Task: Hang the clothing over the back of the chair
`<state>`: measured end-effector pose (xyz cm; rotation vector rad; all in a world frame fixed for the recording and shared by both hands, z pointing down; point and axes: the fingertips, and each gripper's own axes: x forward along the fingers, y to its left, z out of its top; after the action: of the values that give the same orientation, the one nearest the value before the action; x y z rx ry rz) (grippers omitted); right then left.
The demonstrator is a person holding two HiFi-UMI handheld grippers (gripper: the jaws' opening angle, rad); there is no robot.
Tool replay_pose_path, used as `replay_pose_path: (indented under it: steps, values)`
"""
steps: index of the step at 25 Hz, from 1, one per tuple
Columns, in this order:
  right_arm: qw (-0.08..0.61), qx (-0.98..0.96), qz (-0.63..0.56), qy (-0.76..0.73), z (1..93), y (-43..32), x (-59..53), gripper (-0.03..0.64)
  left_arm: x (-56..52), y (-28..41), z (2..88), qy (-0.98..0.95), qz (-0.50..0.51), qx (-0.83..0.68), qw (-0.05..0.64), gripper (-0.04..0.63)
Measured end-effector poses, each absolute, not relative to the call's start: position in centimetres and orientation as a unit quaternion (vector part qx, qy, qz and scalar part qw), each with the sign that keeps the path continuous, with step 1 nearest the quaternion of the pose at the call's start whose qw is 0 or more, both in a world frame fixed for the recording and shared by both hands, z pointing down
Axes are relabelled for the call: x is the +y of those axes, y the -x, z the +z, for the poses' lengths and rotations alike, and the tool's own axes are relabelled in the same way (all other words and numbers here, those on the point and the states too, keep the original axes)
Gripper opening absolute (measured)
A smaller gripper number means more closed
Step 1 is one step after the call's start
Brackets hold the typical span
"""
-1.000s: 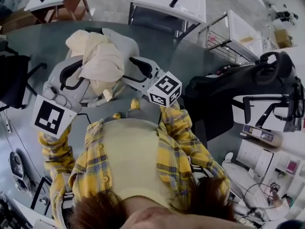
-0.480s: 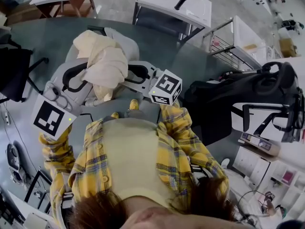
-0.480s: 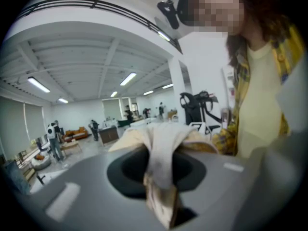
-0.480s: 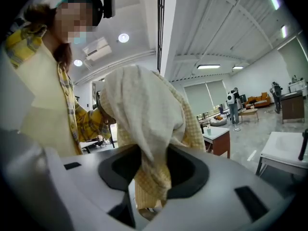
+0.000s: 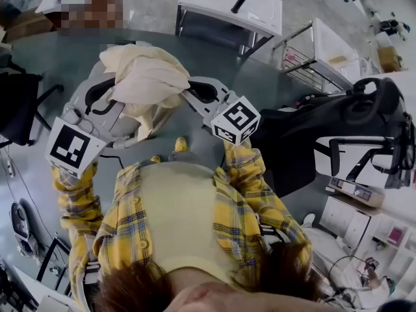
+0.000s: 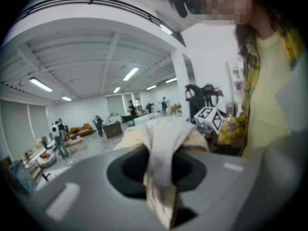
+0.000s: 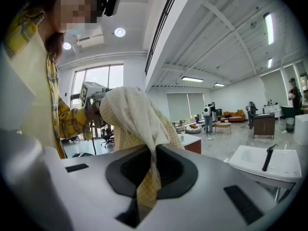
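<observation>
A cream garment (image 5: 146,80) with a checked lining hangs bunched between my two grippers, above a round grey table (image 5: 273,77). My left gripper (image 5: 117,91) is shut on its left part; in the left gripper view a fold of the fabric (image 6: 161,177) runs down into the jaws. My right gripper (image 5: 190,91) is closing its jaws on the right part, and the cloth (image 7: 144,177) sits pinched in their slot. A black office chair (image 5: 18,106) stands at the left edge.
A bulky black chair-like shape (image 5: 312,132) with a white panel stands close on the right. White tables (image 5: 227,2) and a wire rack (image 5: 305,54) lie beyond the grey table. Cables and gear cover the floor at lower left.
The right gripper has shifted right and taken hold of the garment. The cloth bundle has risen a little and now stretches wider between both grippers.
</observation>
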<state>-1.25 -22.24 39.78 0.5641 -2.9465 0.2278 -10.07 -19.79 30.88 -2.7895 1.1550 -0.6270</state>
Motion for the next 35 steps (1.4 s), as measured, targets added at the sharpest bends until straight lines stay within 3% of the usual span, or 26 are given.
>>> replay_pose_path:
  steps: [8,19,27,35]
  values:
    - [0.058,-0.954,0.088,-0.280,39.4,-3.9,-24.1,0.034,-21.8,7.9,33.7,0.916,-0.221,0.332,0.030,0.086]
    - [0.116,-0.911,0.120,-0.377,44.0,-10.5,-24.2,0.034,-24.7,3.1,40.9,0.918,-0.306,0.252,0.027,0.097]
    - [0.155,-0.893,0.174,-0.385,50.1,-11.9,-23.2,0.035,-25.0,2.5,48.6,0.907,-0.362,0.212,-0.028,0.103]
    - [0.200,-0.890,0.217,-0.348,54.2,-11.4,-21.5,0.035,-24.2,2.4,50.1,0.910,-0.360,0.201,-0.044,0.128]
